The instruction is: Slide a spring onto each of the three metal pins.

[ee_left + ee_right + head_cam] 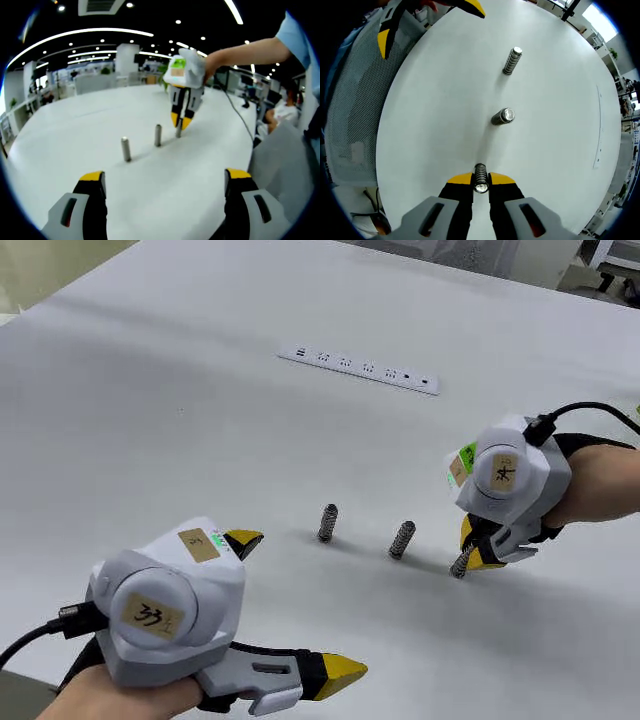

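Observation:
Three upright metal pins stand in a row on the white table (200,420). The left pin (328,522) and the middle pin (402,539) each wear a coiled spring. My right gripper (478,550) points down over the third pin and is shut on the spring (462,562) there. In the right gripper view the yellow-tipped jaws of the right gripper (480,183) pinch that spring (480,176), with the other two sprung pins (503,116) (512,60) beyond. My left gripper (295,605) hovers open and holds nothing, near the table's front. The left gripper (165,175) faces the row, and beyond it stands the right gripper (181,120).
A white power strip (360,370) lies flat farther back on the table. The person's mesh-clad body (355,125) is at the table's near side. Office desks and seated people (285,110) lie beyond the table's far edge.

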Tool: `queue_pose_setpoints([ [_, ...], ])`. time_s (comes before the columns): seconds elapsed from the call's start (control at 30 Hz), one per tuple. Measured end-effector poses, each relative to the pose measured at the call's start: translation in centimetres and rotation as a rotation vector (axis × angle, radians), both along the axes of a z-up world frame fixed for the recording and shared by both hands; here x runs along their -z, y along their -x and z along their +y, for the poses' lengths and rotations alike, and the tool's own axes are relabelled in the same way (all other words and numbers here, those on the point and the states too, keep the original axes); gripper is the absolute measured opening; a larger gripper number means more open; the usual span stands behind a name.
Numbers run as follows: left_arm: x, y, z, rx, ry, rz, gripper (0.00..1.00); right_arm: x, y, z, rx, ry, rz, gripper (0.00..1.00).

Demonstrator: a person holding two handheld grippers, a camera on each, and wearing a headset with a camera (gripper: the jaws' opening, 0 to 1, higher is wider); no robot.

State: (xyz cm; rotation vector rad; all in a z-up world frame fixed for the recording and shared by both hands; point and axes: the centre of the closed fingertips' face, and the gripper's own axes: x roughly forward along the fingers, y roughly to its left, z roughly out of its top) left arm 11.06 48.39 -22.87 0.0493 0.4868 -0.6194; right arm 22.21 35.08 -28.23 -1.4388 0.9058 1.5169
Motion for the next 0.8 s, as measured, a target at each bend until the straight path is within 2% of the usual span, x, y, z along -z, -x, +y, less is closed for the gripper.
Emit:
queue_pose_setpoints([
  [0.17,-0.04,0.05,-0.15,0.004,0.004,0.001,1.00,0.52,-0.10,-0.10,0.005,0.003,0.004,0.13],
  [0.6,0.05,0.22,-0.48,0.017,0.006,0.005,1.00,0.59,-0.08,-0.08,0.025,-0.012,0.013,0.13],
  [0.7,0.12,0.29,-0.51,0.020,0.000,0.007,1.00,0.69,0.14,0.09,0.048,-0.031,0.033,0.22],
  [0.8,0.10,0.29,-0.50,0.022,0.000,0.005,1.00,0.75,-0.01,0.15,0.064,-0.049,0.030,0.31],
])
